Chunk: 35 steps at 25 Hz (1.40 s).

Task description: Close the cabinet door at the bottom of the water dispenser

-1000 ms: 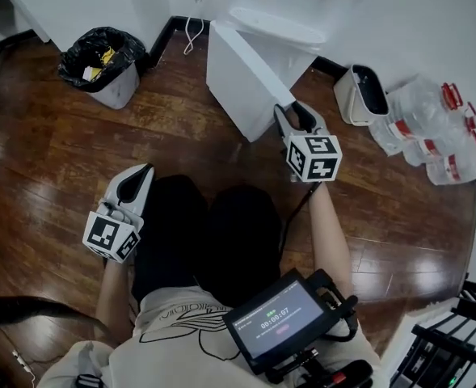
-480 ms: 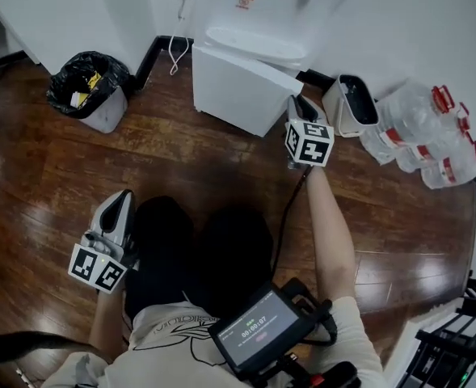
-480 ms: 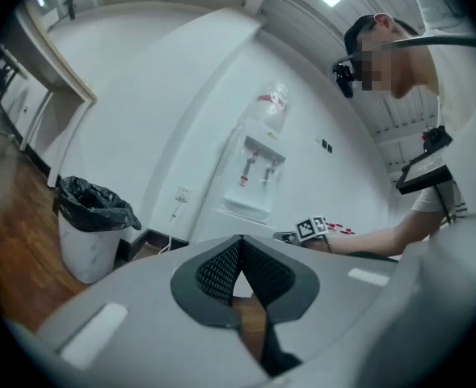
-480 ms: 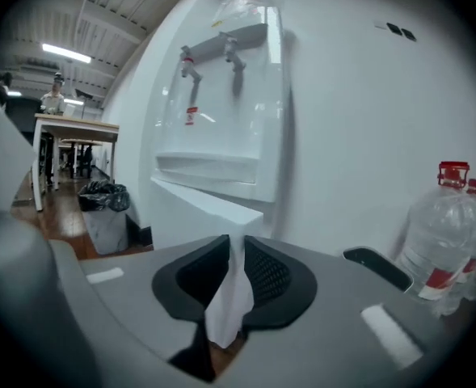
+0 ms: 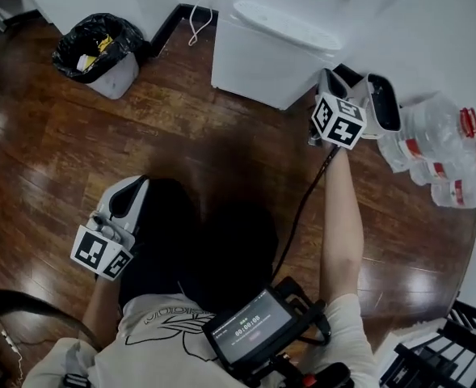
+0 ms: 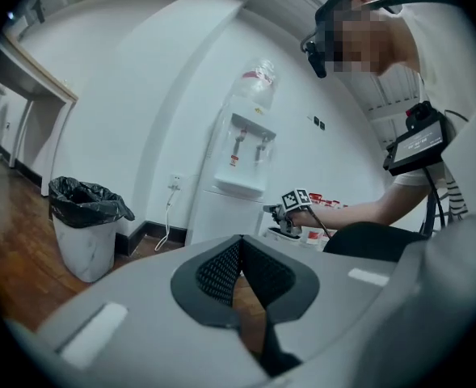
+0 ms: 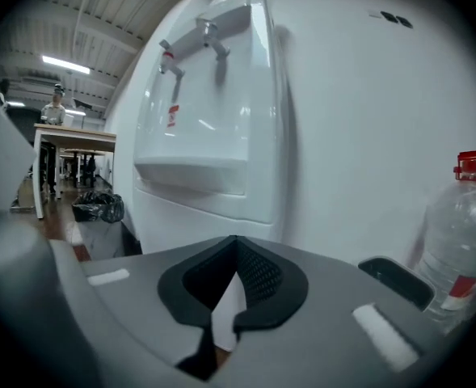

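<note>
The white water dispenser (image 5: 274,31) stands against the wall at the top of the head view. Its bottom cabinet door (image 5: 262,65) lies flush with the cabinet front. My right gripper (image 5: 327,74) is at the door's right edge, its jaws closing to shut with nothing between them; whether it touches the door I cannot tell. In the right gripper view the dispenser (image 7: 213,120) fills the space just ahead of the right gripper (image 7: 236,245). My left gripper (image 5: 131,188) hovers by the person's left knee, shut and empty, far from the dispenser (image 6: 239,164).
A bin lined with a black bag (image 5: 98,51) stands left of the dispenser, with a power cord (image 5: 199,18) hanging between them. A small white bin (image 5: 383,103) and several large water bottles (image 5: 448,148) lie to the right. A black rack (image 5: 431,354) sits at the lower right.
The cabinet door swung from standing open to flush with the cabinet. My right gripper travelled with it towards the right and its jaws closed. The left gripper stayed by the knee.
</note>
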Available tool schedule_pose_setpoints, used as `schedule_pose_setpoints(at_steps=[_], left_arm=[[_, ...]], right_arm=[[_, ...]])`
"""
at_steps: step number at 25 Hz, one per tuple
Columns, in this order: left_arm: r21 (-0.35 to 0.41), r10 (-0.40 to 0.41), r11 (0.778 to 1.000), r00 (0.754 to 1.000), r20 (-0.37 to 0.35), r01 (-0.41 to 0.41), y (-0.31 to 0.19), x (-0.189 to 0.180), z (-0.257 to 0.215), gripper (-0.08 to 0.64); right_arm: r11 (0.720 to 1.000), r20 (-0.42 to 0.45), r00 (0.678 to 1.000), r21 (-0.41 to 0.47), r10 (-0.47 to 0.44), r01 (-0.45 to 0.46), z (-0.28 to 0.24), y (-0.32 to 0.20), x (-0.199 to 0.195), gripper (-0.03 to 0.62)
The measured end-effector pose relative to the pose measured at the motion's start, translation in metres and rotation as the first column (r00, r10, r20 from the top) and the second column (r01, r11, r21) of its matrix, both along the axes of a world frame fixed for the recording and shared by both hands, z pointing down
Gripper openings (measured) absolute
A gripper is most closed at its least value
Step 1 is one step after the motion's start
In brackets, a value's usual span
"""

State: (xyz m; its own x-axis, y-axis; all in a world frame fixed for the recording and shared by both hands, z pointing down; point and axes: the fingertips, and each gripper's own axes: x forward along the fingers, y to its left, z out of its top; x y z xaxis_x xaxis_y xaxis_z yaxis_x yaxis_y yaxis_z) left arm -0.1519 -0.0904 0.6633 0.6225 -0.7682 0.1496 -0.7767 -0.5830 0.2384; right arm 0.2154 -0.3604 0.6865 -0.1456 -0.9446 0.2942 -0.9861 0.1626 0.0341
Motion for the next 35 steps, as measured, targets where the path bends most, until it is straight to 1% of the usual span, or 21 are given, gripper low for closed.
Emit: schedule_pose_setpoints(at_steps=[2, 4, 5, 6, 8, 9, 11, 13, 14, 16, 18, 19, 21, 23, 24, 25, 26, 28, 30, 32, 35], left_arm=[[-0.058, -0.017, 0.998, 1.0, -0.022, 0.016, 0.005, 0.004, -0.007, 0.02], [-0.106, 0.016, 0.994, 1.0, -0.013, -0.017, 0.008, 0.016, -0.028, 0.02], [-0.134, 0.041, 0.99, 0.999, -0.001, -0.04, 0.012, 0.021, -0.039, 0.02], [-0.167, 0.062, 0.984, 0.998, 0.004, -0.061, 0.016, 0.025, -0.051, 0.02], [-0.225, 0.093, 0.97, 0.996, -0.004, -0.091, 0.021, 0.033, -0.08, 0.02], [-0.236, 0.11, 0.966, 0.994, -0.008, -0.108, 0.019, 0.041, -0.099, 0.02], [-0.235, 0.165, 0.958, 0.986, -0.007, -0.162, 0.014, 0.065, -0.145, 0.02], [-0.232, 0.228, 0.947, 0.974, 0.002, -0.221, 0.015, 0.088, -0.196, 0.02], [-0.221, 0.251, 0.944, 0.968, 0.009, -0.243, 0.015, 0.099, -0.224, 0.02], [-0.173, 0.28, 0.947, 0.96, 0.024, -0.272, 0.013, 0.119, -0.284, 0.02], [-0.126, 0.29, 0.951, 0.956, 0.037, -0.284, 0.014, 0.135, -0.343, 0.02], [-0.115, 0.289, 0.953, 0.956, 0.046, -0.282, 0.017, 0.14, -0.37, 0.02], [-0.097, 0.27, 0.96, 0.958, 0.094, -0.261, 0.023, 0.143, -0.415, 0.02], [-0.07, 0.245, 0.969, 0.956, 0.162, -0.237, 0.023, 0.142, -0.448, 0.02], [-0.055, 0.242, 0.97, 0.954, 0.175, -0.235, 0.022, 0.141, -0.464, 0.02], [-0.035, 0.244, 0.97, 0.955, 0.169, -0.242, 0.022, 0.138, -0.48, 0.02], [-0.008, 0.251, 0.968, 0.957, 0.146, -0.253, 0.022, 0.135, -0.495, 0.02], [0.046, 0.26, 0.963, 0.962, 0.083, -0.264, 0.021, 0.131, -0.518, 0.02], [0.079, 0.253, 0.963, 0.967, 0.04, -0.256, 0.018, 0.131, -0.533, 0.02], [0.11, 0.24, 0.964, 0.97, 0.033, -0.243, 0.02, 0.129, -0.548, 0.019], [0.154, 0.213, 0.965, 0.977, 0.029, -0.215, 0.025, 0.121, -0.566, 0.018]], right_arm=[[0.996, 0.049, 0.995, 0.012, -0.088, 0.088, -0.005, 0.03, -0.023, 0.003], [0.988, 0.106, 0.983, 0.003, -0.151, 0.152, -0.021, 0.073, -0.038, 0.002], [0.986, 0.113, 0.98, -0.012, -0.165, 0.167, -0.031, 0.1, -0.045, 0.002], [0.984, 0.104, 0.98, -0.033, -0.169, 0.173, -0.041, 0.129, -0.051, 0.002], [0.985, 0.082, 0.985, -0.075, -0.151, 0.157, -0.068, 0.178, -0.058, 0.002], [0.987, 0.093, 0.987, -0.087, -0.13, 0.139, -0.089, 0.193, -0.058, 0.002], [0.991, 0.145, 0.985, -0.085, -0.094, 0.107, -0.145, 0.214, -0.056, 0.002], [0.992, 0.172, 0.982, -0.076, -0.082, 0.096, -0.209, 0.243, -0.06, 0.002], [0.994, 0.18, 0.981, -0.067, -0.077, 0.091, -0.242, 0.257, -0.063, 0.002], [0.997, 0.196, 0.979, -0.04, -0.063, 0.073, -0.309, 0.282, -0.064, 0.002], [0.999, 0.218, 0.975, -0.023, -0.036, 0.042, -0.369, 0.305, -0.064, 0.002], [0.999, 0.238, 0.971, -0.024, -0.015, 0.022, -0.394, 0.317, -0.065, 0.002], [0.999, 0.263, 0.965, -0.04, 0.015, -0.004, -0.434, 0.339, -0.07, 0.002], [0.998, 0.245, 0.969, -0.056, 0.026, -0.013, -0.463, 0.35, -0.078, 0.002], [0.998, 0.233, 0.972, -0.056, 0.031, -0.018, -0.476, 0.352, -0.083, 0.002], [0.999, 0.223, 0.974, -0.043, 0.031, -0.022, -0.489, 0.352, -0.09, 0.002], [1.0, 0.213, 0.977, -0.015, 0.027, -0.025, -0.503, 0.35, -0.098, 0.002], [0.998, 0.195, 0.981, 0.054, 0.02, -0.031, -0.528, 0.341, -0.111, 0.002], [0.995, 0.197, 0.98, 0.095, 0.022, -0.041, -0.545, 0.328, -0.122, 0.002], [0.993, 0.217, 0.976, 0.108, 0.017, -0.041, -0.557, 0.323, -0.138, 0.002], [0.993, 0.225, 0.974, 0.114, -0.019, -0.007, -0.57, 0.327, -0.158, 0.002]])
